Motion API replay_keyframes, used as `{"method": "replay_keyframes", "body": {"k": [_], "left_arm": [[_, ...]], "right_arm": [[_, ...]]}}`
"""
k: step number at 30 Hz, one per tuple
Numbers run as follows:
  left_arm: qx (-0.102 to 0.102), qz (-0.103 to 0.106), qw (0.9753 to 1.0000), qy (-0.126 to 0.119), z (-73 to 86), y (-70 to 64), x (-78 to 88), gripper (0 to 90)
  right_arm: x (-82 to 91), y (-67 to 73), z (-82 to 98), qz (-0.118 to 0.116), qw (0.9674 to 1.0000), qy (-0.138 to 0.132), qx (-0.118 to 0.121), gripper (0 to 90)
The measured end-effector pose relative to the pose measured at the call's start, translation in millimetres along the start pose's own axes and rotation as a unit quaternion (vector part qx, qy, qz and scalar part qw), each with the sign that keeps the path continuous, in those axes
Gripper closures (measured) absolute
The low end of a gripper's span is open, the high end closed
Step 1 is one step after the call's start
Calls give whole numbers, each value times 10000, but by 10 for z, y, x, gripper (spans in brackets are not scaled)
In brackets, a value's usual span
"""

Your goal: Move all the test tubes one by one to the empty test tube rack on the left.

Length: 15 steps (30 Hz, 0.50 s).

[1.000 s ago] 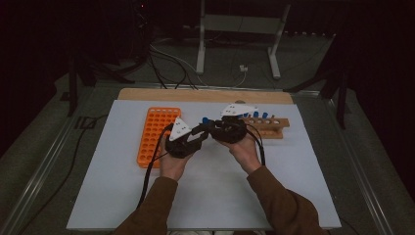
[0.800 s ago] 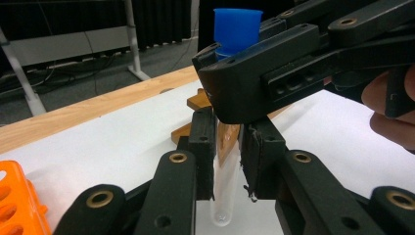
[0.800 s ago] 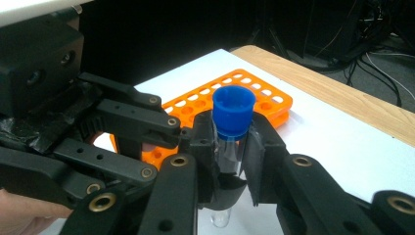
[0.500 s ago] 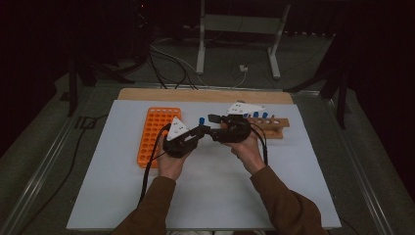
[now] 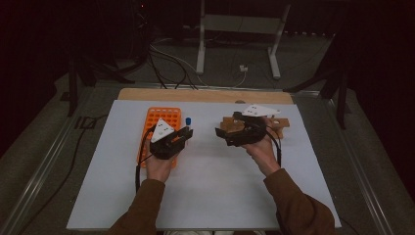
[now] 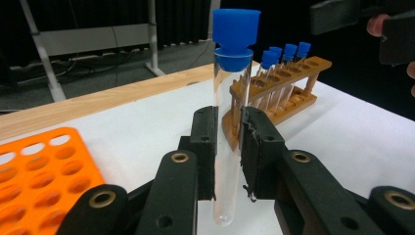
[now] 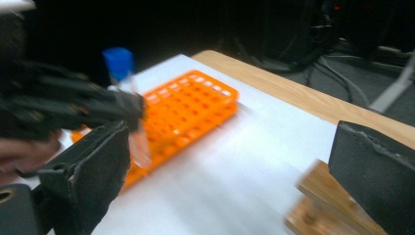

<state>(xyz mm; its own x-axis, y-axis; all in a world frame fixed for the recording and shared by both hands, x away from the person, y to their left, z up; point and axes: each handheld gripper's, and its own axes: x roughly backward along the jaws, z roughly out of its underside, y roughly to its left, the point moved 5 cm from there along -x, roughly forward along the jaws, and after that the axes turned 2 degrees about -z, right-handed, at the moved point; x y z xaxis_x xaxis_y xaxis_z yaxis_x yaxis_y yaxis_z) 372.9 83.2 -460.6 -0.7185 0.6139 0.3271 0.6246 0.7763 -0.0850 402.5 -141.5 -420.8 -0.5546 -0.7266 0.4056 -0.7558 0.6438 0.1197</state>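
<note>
A blue-capped test tube (image 6: 229, 122) is clamped upright in the left tongs (image 5: 182, 136) (mid-frame, by the orange rack (image 5: 157, 121)); the right tongs (image 5: 230, 135), just opened wide, are held empty centre-right.

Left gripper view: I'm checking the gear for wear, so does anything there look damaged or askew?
The pad right of the test tube has a ragged, chipped edge, as if worn. The tube itself stands upright and capped, clamped by the left gripper. Nothing spilled.

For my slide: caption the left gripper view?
Left gripper clamps a blue-capped test tube upright before a wooden rack.
</note>
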Motion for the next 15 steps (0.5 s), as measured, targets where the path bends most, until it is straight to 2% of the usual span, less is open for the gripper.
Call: {"method": "replay_keyframes", "body": {"k": [4, 5, 10, 15], "left_arm": [[67, -34, 10000, 21, 42, 75, 94, 780], [92, -51, 9999, 26, 59, 94, 114, 780], [142, -124, 9998, 57, 147, 152, 188, 780], [134, -184, 9997, 119, 245, 179, 235, 779]], "right_arm": [[128, -130, 73, 318, 9995, -57, 7, 0], [186, -192, 106, 405, 9991, -101, -63, 0], [295, -288, 190, 596, 9981, -78, -129, 0], [376, -311, 251, 685, 9975, -112, -119, 0]]}}
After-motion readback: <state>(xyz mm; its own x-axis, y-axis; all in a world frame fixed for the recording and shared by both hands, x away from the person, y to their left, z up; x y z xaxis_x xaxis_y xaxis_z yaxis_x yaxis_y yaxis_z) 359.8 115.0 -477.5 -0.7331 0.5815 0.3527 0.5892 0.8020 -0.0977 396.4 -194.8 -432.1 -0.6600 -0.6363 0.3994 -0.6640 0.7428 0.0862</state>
